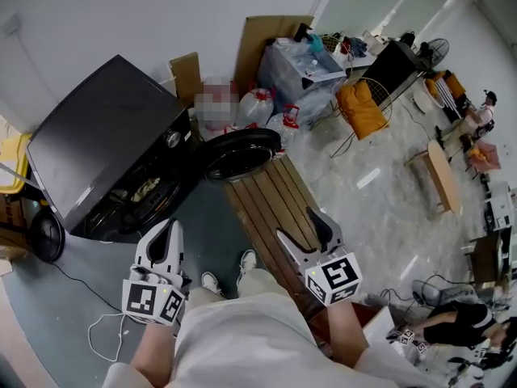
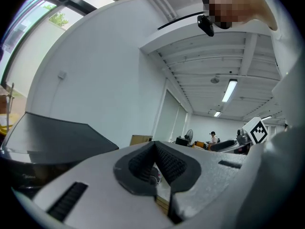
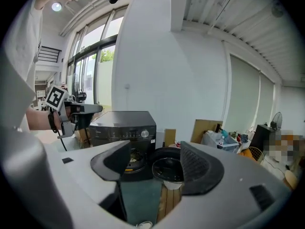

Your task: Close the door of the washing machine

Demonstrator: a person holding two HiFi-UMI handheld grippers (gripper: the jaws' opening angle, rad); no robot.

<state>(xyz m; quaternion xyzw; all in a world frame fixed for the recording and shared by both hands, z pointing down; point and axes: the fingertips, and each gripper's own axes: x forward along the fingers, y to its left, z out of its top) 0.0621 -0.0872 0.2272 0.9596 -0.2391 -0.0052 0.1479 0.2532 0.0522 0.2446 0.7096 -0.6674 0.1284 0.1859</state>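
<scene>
Wall (image 1: 81, 14): white, washer (image 1: 113, 152) set against it.
Door (image 1: 241, 153): swung wide open, ahead of you.
Left gripper (image 1: 169, 228): jaws together, empty.
Right gripper (image 1: 301, 226): jaws apart, empty (faces door, likely to push it).

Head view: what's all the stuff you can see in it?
washing machine: one, black, upper left by the wall
door: one, black and round, swung open at the machine's right
wooden bench: one, brown, centre, partly under the door
cardboard: two sheets, brown, against the back wall
cushion: one, orange, upper right
shoes: two, white, bottom centre
left gripper: one, grey, lower left, shut
right gripper: one, grey, lower centre, open
</scene>
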